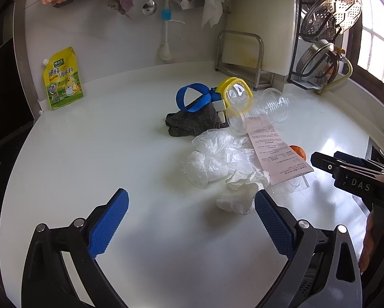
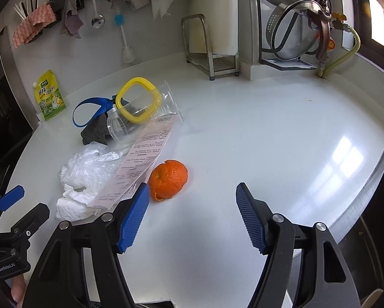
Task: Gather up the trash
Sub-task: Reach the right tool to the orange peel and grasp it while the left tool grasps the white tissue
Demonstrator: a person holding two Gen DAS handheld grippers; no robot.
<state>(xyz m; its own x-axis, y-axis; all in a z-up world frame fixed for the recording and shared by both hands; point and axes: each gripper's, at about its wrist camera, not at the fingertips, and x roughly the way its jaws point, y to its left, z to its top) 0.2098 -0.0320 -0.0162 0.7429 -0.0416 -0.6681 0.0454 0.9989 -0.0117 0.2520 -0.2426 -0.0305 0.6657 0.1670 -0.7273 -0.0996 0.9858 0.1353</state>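
Note:
Trash lies in a heap on the white counter (image 1: 89,154): a crumpled white tissue (image 1: 243,192), clear plastic film (image 1: 212,159), a pink printed receipt (image 1: 274,148), a clear plastic cup (image 1: 258,113) on its side, and orange peel (image 2: 169,179). My left gripper (image 1: 192,208) is open, its right pad beside the tissue, nothing between the fingers. My right gripper (image 2: 193,205) is open too, low over the counter, with the peel just ahead of its left fingertip (image 2: 138,205). Each gripper shows at the edge of the other's view.
A dark grey cloth (image 1: 192,123), a blue strap (image 1: 192,97) and a yellow ring (image 1: 235,92) lie behind the heap. A yellow seasoning pouch (image 1: 62,79) leans on the back wall. A cutting-board stand (image 2: 209,51) and a pot rack (image 2: 294,25) stand at the back right.

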